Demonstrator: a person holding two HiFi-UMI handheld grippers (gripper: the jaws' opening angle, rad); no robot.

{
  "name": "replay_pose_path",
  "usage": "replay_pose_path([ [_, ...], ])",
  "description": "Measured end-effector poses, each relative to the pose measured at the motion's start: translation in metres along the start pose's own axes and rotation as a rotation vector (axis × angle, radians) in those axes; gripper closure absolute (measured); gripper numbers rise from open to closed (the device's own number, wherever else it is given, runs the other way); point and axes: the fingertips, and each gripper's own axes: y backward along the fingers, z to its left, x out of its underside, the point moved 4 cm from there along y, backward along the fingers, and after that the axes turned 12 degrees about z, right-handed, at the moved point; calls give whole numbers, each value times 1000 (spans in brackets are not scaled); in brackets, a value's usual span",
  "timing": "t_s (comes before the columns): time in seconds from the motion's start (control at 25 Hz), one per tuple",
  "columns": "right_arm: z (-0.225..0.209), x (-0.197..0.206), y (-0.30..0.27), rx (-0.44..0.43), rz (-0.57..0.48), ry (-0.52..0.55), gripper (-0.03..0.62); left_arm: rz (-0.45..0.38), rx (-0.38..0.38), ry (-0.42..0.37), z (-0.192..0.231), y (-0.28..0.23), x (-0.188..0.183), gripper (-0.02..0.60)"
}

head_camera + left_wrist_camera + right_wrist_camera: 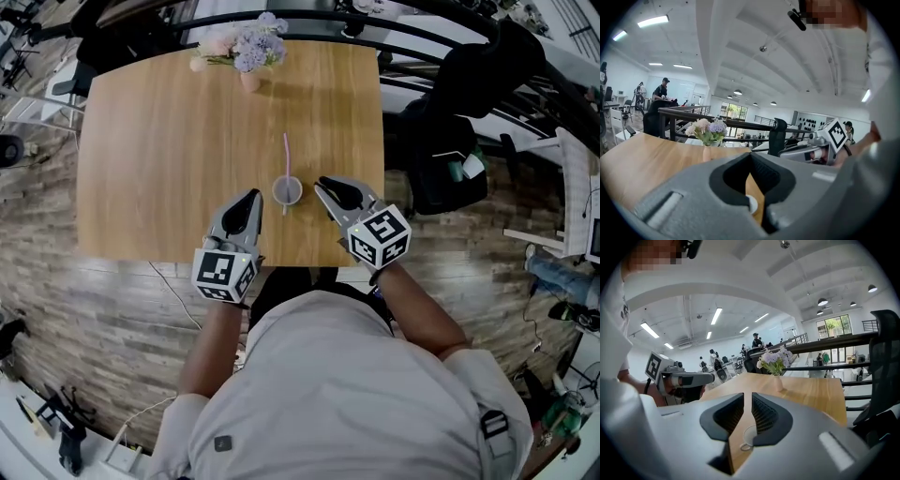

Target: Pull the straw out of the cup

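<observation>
Straw (286, 155) stands in the cup (288, 190), top tipped away from me, between my pressed-together left gripper (251, 199) and barely parted right gripper (323, 186), neither nearer.

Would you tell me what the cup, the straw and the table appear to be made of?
Cup: probably paper or plastic, with a matte whitish rim.
Straw: probably plastic, thin, smooth, pale pink.
Table: wood or wood-look laminate, with light grain lines.

Light wooden rectangular tabletop (150, 169): small round white cup (287, 191) near front edge, thin pink straw (286, 155) standing in it; small pink vase of pale flowers (249, 81) at far edge
</observation>
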Motion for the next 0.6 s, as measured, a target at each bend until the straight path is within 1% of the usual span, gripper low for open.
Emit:
replay_pose_path([
  [0.12, -4, 8, -27, -9, 50, -19, 520, 3, 10, 6, 15, -10, 3, 577],
  [0.28, -10, 29, -57, -25, 127, -61, 500, 36, 31, 25, 30, -22, 14, 577],
  [0.44, -22, 36, -84, -17, 151, -81, 496, 62, 47, 26, 46, -42, 26, 577],
  [0.6, -31, 48, -107, -21, 196, -101, 493, 84, 63, 67, 56, -57, 37, 577],
])
